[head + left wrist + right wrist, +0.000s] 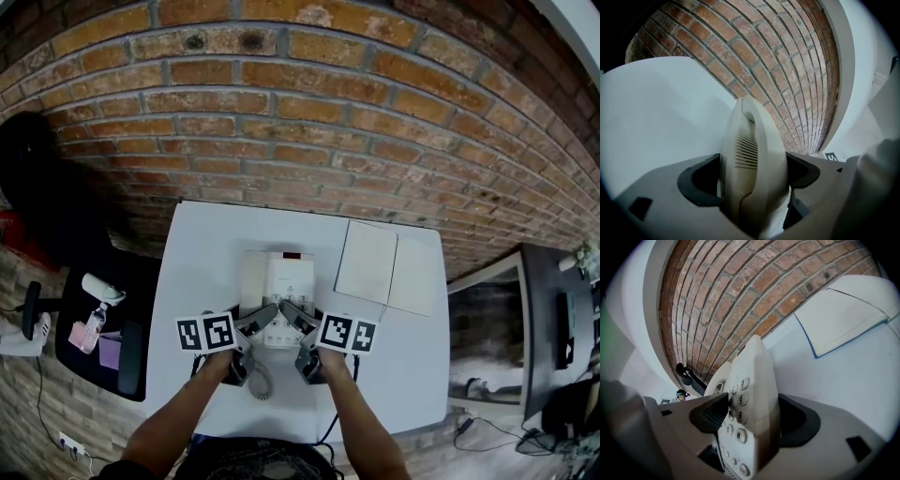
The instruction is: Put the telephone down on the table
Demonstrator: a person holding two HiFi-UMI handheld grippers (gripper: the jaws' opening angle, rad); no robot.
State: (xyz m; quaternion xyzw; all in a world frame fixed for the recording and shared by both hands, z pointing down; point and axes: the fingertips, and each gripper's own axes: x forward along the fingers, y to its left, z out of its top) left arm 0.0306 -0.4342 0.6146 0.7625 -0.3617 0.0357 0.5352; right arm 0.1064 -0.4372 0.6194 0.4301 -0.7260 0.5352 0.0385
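The cream desk telephone (281, 279) sits near the middle of the white table (403, 361). Its handset (251, 281) lies along its left side and its keypad faces up. Both grippers meet it at its near edge. From the head view I cannot tell whether that near edge rests on the tabletop or is slightly raised.

The left gripper (752, 163) is clamped on the handset - the slotted earpiece end fills the space between the two dark pads, which press on both flanks.

The right gripper (753, 404) has its jaws spread wide around the keypad side of the telephone's body. The number keys lie just beside one pad, and the body's outer edge stands next to the other - the jaws frame it and do not pinch it.

A coiled cord (259, 380) trails on the table between the person's forearms. An open white notebook (389, 267) lies just right of the telephone, apart from it. A brick wall (309, 112) rises behind the table.
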